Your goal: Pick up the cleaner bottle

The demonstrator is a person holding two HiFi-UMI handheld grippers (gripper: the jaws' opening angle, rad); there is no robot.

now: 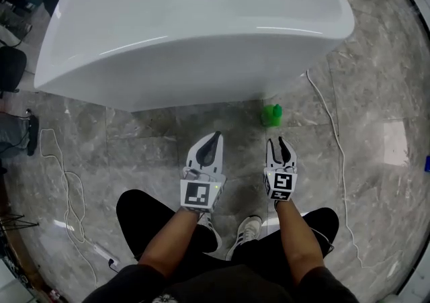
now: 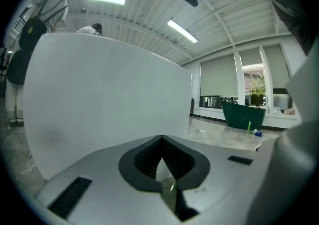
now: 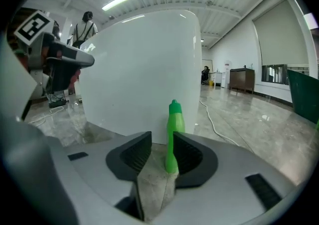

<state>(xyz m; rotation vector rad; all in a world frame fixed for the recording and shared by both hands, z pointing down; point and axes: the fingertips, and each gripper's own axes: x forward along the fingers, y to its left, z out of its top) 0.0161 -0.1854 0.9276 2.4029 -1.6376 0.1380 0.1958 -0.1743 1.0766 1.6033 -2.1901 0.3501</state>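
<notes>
On floor point(image 1: 366, 87) by tub point(image 1: 201, 39), cleaner bottle point(image 1: 271, 115) just beyond right gripper point(image 1: 280, 142), jaws part-open, seemingly empty; left gripper point(image 1: 214, 136) closed, empty.

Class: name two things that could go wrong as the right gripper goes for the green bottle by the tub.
1. The cleaner bottle stands upright and slim; the right gripper, its jaws slightly apart, could tip it.
2. The bathtub is close behind, so a jaw might strike it.

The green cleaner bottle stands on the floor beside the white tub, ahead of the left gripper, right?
No: the cleaner bottle stands on the floor beside the tub, but ahead of the right gripper; the right gripper view shows it.
</notes>
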